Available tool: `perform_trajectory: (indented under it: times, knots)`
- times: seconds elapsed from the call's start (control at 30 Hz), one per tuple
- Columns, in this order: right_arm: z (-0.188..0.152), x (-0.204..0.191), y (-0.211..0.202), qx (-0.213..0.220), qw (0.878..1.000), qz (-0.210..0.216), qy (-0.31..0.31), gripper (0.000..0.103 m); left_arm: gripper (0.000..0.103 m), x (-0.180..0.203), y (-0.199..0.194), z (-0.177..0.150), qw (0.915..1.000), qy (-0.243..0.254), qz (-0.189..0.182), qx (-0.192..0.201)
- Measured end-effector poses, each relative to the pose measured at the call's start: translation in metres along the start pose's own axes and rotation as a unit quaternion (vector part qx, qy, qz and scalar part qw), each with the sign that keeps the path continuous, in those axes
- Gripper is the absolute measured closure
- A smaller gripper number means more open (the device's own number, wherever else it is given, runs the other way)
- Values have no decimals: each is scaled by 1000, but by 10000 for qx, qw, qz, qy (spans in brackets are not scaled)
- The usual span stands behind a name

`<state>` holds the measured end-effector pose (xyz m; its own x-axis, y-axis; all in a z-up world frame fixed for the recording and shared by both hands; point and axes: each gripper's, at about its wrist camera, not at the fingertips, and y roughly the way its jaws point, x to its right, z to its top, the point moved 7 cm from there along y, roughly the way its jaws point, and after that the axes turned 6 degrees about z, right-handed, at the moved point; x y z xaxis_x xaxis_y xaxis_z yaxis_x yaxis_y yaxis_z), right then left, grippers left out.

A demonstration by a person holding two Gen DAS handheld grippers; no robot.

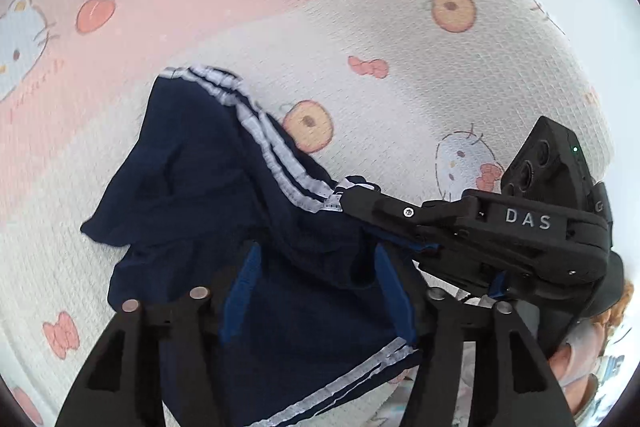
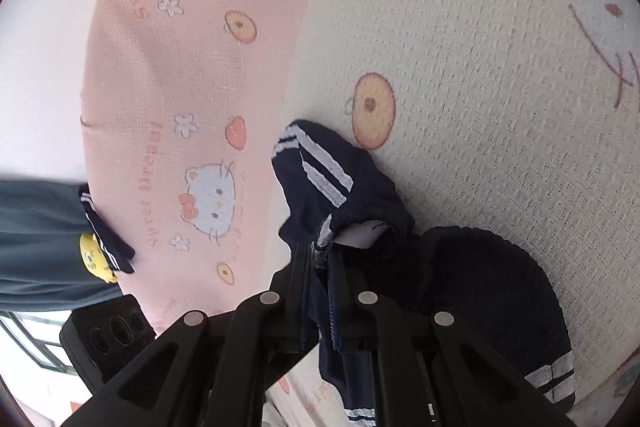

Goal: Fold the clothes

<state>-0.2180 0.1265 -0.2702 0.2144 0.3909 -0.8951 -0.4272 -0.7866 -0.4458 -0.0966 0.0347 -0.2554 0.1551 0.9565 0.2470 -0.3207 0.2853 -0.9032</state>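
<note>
Right tongs (image 2: 320, 255) pinching navy shorts (image 2: 332, 183), bedsheet (image 2: 480, 107)

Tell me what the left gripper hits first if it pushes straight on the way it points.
Most likely the navy garment: it lies right ahead of the left gripper, between its open jaws, draped over the blanket. Depth is hard to judge here.
</note>
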Motion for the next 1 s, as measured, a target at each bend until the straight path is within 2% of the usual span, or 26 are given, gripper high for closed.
perform_trajectory:
  times: [0.13,0.33,0.4,0.43,0.47,0.6,0.63,0.67,0.7,0.77,0.87,1.0]
  knots:
    - [5,0,-10,173,9998,85,85,96,46,8,12,1,9998,111,131,-80]
    - [13,0,-20,331,9987,322,200,96,47,15,20,4,9983,410,339,225]
    - [14,-3,-23,352,9985,385,172,96,60,17,22,6,9986,404,254,245]
    - [13,-3,-23,344,9986,376,163,96,74,19,23,6,9985,412,239,261]
    - [13,-2,-22,316,9988,334,168,96,80,19,25,6,9981,457,294,278]
    - [11,14,-18,228,9986,58,484,94,83,21,36,4,9942,798,678,236]
    - [11,19,-17,217,9979,62,606,93,84,21,37,3,9944,806,654,202]
    - [11,22,-17,206,9971,98,722,91,84,20,38,1,9951,772,596,173]
    - [11,25,-17,182,9965,120,812,77,84,19,38,0,9958,732,534,146]
    - [11,29,-14,115,9955,137,932,59,84,16,36,-1,9971,609,436,129]
    - [12,24,-7,105,9972,-3,738,59,85,12,33,-3,9988,425,194,122]
    - [16,18,6,50,9981,-136,594,59,85,13,35,-10,9982,533,258,73]
